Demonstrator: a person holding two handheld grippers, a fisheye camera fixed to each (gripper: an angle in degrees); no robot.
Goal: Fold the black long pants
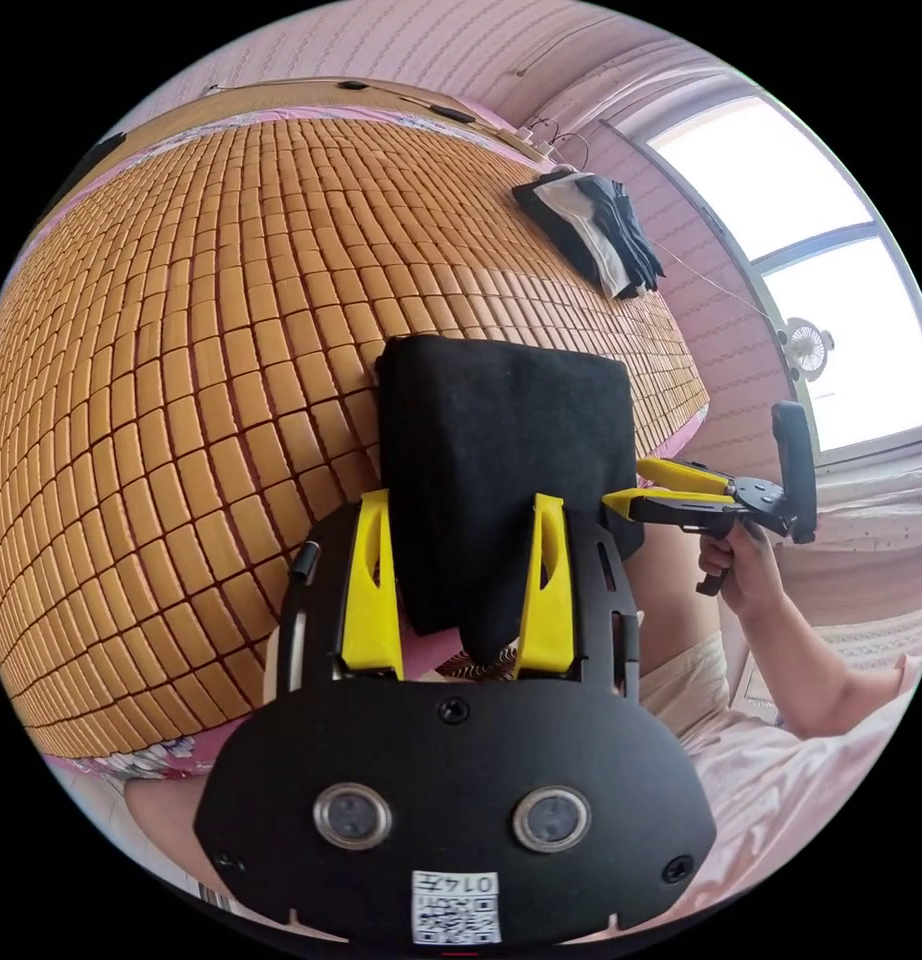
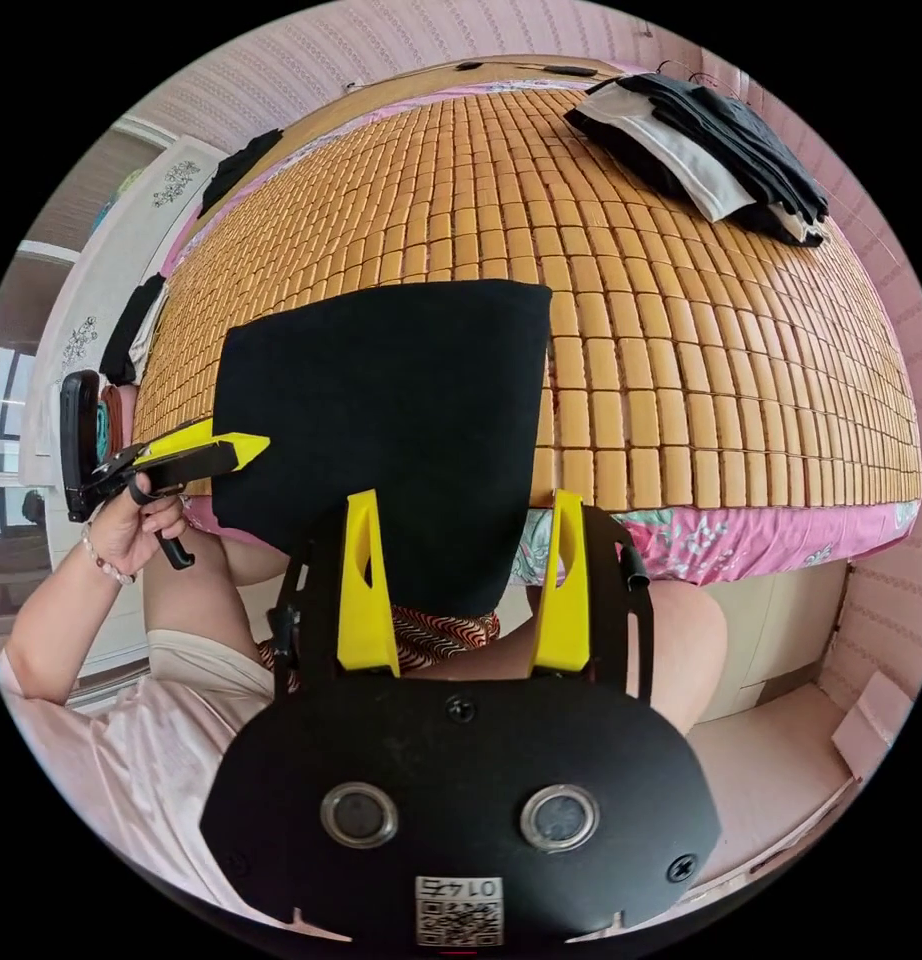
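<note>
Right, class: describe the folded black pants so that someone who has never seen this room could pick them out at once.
Find the bed covered by a mat of small tan tiles. At its near edge, partly hanging over, lie the black pants, folded into a neat plain rectangle. Unlike the pile of clothes at the far corner, they show no white.

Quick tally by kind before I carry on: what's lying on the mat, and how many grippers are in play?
Folded black pants at the mat's near edge: 1
Piles of dark and white clothes at the mat's far corner: 1
Grippers: 2, the left gripper and the right gripper
Bamboo mat: 1
Total: 5
</note>
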